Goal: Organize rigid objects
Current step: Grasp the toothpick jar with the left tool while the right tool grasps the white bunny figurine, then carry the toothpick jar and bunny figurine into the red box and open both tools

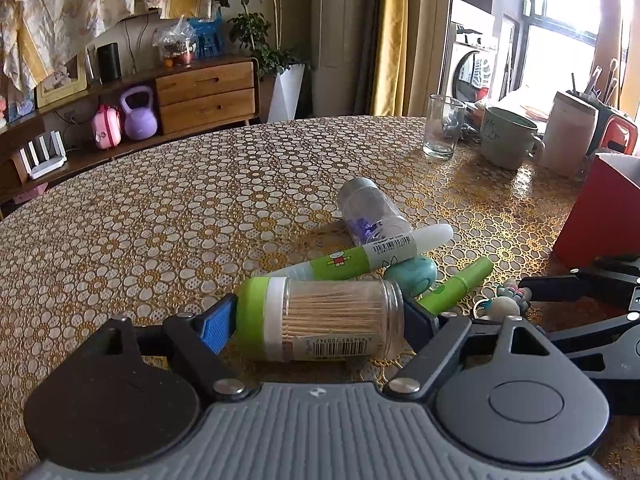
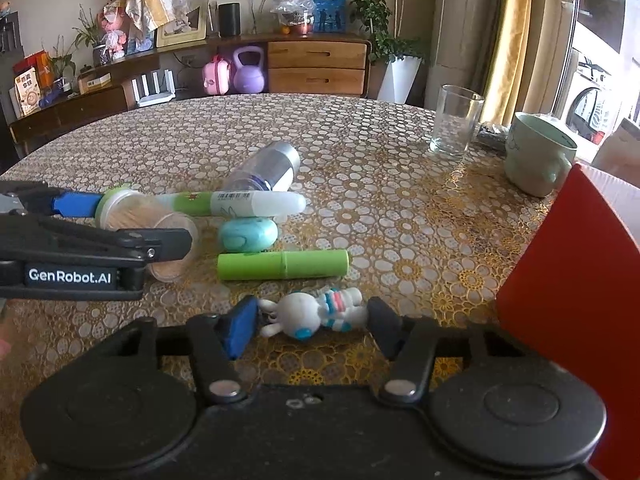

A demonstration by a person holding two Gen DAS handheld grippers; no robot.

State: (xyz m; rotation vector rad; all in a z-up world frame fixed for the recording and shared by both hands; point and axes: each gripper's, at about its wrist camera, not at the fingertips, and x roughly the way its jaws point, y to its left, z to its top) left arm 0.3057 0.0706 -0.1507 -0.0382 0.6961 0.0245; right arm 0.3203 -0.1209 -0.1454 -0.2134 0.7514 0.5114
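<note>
My left gripper (image 1: 320, 320) is shut on a toothpick jar (image 1: 324, 318) with a green lid, lying on its side on the table; it also shows in the right wrist view (image 2: 136, 220). My right gripper (image 2: 312, 320) has its jaws around a white rabbit figurine (image 2: 316, 312), both pads touching its ends. A green-and-white glue pen (image 2: 232, 204), a teal egg-shaped case (image 2: 248, 234), a green tube (image 2: 282, 264) and a clear bottle with a silver cap (image 2: 268, 168) lie between the grippers.
A red box (image 2: 572, 264) stands at the right, close to my right gripper. A drinking glass (image 2: 456, 120), a pale green mug (image 2: 536, 156) and a white canister (image 1: 568, 132) stand at the far right. The patterned tablecloth (image 1: 160, 220) stretches left.
</note>
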